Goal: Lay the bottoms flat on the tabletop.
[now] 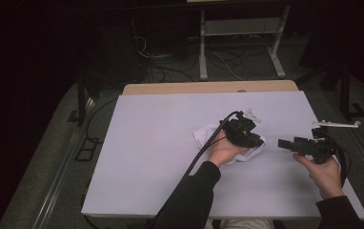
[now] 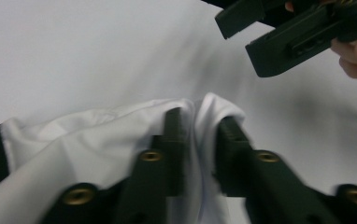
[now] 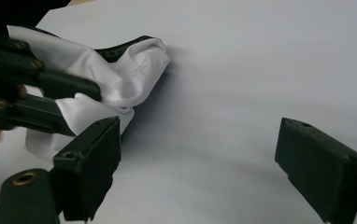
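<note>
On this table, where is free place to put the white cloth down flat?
The table's whole left half, left of the white cloth, is bare. The middle right is crowded: the left claw grips the cloth, the right claw is beside it.

No lettering, label, brand, number or sign can be read on anything in these views.
</note>
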Motion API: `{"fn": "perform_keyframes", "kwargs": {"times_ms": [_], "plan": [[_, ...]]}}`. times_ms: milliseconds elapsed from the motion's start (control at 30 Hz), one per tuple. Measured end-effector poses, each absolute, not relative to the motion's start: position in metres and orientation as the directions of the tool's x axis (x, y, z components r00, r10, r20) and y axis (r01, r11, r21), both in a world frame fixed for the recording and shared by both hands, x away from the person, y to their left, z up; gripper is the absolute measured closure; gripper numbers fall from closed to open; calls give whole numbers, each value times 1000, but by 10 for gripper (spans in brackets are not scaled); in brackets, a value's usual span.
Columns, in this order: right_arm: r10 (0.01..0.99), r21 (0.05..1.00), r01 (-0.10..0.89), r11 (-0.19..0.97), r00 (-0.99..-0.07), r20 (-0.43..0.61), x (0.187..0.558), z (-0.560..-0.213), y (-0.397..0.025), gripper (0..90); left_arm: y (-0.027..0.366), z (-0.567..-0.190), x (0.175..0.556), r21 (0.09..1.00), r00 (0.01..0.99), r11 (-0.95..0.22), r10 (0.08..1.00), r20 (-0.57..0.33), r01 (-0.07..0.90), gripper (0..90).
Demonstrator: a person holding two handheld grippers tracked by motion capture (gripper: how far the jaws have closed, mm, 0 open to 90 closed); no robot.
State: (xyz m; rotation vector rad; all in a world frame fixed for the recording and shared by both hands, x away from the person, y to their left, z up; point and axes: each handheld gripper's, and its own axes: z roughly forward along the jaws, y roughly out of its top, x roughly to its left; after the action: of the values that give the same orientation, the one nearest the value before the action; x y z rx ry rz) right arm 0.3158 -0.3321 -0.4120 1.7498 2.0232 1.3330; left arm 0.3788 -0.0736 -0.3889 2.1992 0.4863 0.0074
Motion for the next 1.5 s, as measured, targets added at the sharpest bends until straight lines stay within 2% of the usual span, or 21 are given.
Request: {"fn": "perform_keyframes", "kwargs": {"times_ms": [167,333,567,700,967,1167,1200,1267,1367,1467,1500], "plan": [[866,673,737,-67,-293,406,318,-415,-331,146,-44,-360,381,803,913,-478,361,-192,358,475],[857,677,733,-69,-304,416,319,-415,-329,146,-4,-333,386,841,891,-411,421,-168,353,351],[841,684,726,-70,-326,432,320,-415,-325,146,46,-335,402,830,830,-364,522,-194,423,318],[816,696,715,-74,-357,454,324,-412,-320,147,64,-355,408,803,800,-358,556,-227,477,318],[783,731,683,-2,-453,426,337,-394,-291,149,77,-407,417,731,734,-339,600,-317,592,318],[758,736,674,67,-514,401,353,-383,-265,159,72,-430,420,674,713,-365,607,-351,643,353],[763,734,673,93,-522,382,358,-382,-260,163,71,-433,420,671,712,-363,603,-360,647,380],[768,724,675,141,-536,350,369,-379,-250,170,68,-436,417,668,718,-374,596,-359,644,501],[738,714,682,155,-561,375,387,-377,-241,272,59,-440,416,651,730,-406,583,-356,642,627],[667,680,701,215,-614,421,400,-376,-232,445,56,-444,416,638,717,-399,589,-372,659,746],[665,676,698,235,-623,412,402,-375,-229,459,56,-444,416,634,711,-394,594,-377,666,783]]}}
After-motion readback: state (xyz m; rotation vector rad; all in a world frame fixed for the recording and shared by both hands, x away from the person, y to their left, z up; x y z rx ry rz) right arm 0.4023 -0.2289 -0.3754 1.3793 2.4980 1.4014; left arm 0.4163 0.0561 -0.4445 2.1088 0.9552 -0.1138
